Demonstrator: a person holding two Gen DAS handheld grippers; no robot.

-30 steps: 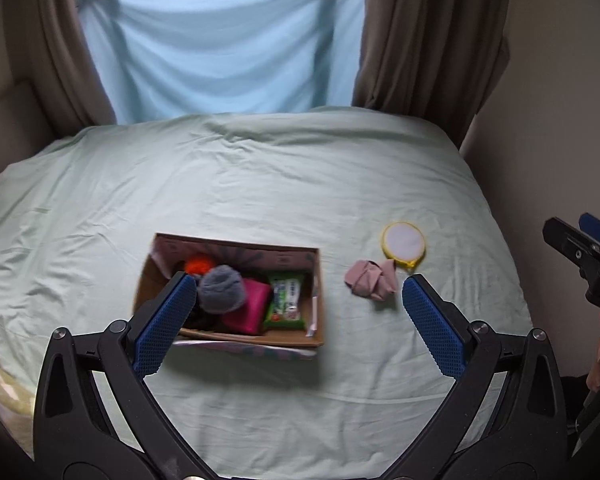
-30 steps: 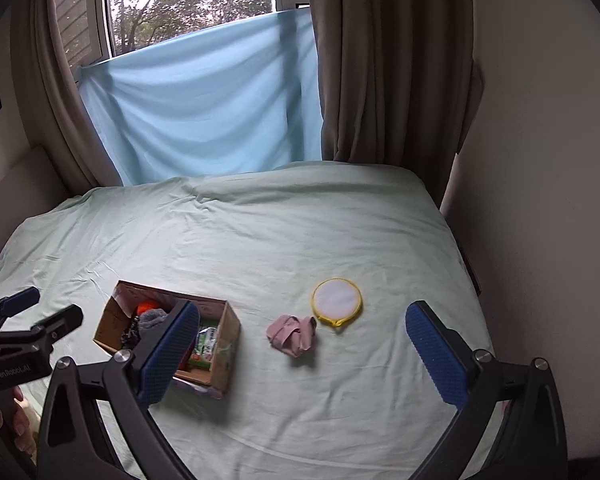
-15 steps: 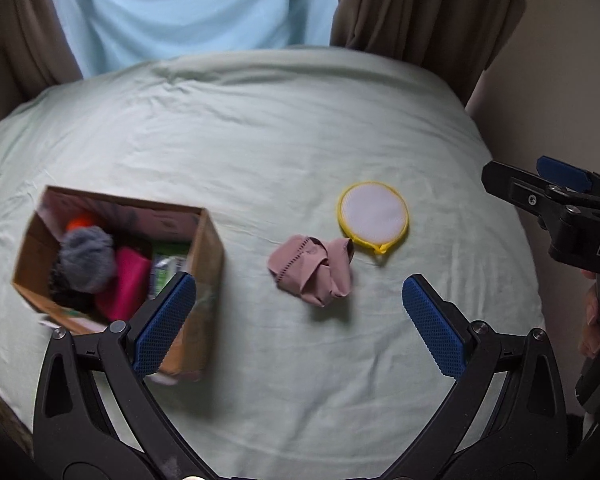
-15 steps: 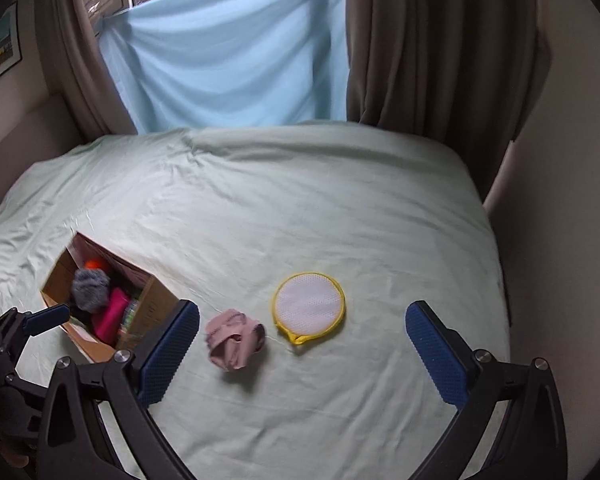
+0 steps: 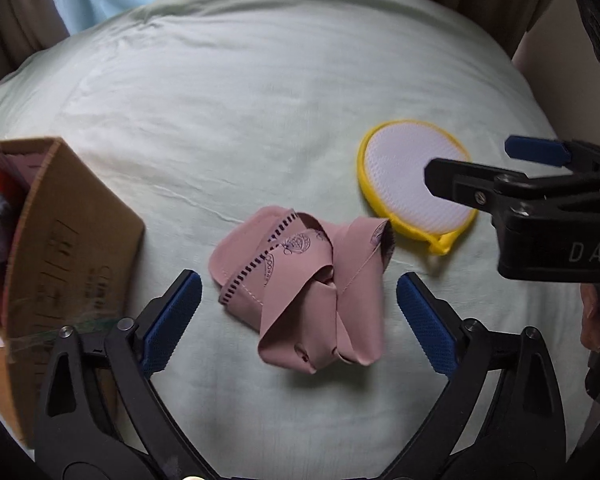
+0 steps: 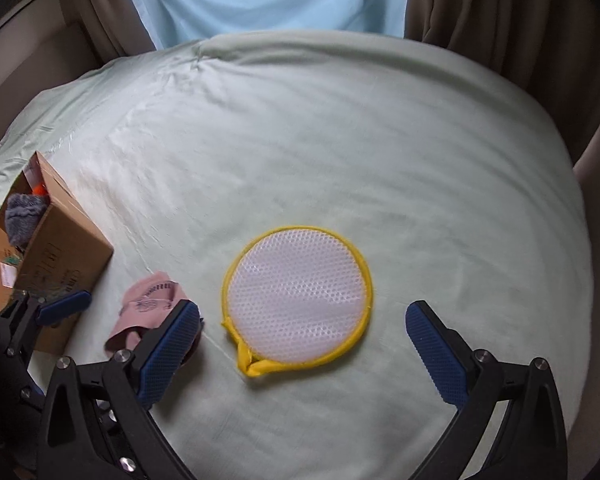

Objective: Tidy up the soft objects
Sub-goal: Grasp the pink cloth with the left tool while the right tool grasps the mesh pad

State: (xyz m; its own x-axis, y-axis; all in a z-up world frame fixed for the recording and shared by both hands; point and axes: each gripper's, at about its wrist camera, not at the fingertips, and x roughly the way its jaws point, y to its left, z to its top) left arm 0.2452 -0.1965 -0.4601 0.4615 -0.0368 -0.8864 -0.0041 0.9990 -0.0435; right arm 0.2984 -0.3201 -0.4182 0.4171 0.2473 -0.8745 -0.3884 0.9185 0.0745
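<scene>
On the bed (image 5: 260,92), the left gripper (image 5: 298,306) stood wide apart over the pink cloth (image 5: 304,284), the right (image 6: 302,344) likewise over the yellow pad (image 6: 298,300). Both seemed near the sheet; closing might pinch it, or snag only a loose fold.

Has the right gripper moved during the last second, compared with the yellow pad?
Yes. The right gripper has moved closer and now frames the yellow pad, jaws open, on the bed.

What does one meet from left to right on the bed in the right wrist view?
Cardboard box → crumpled pink cloth → round mesh pad with yellow rim.
</scene>
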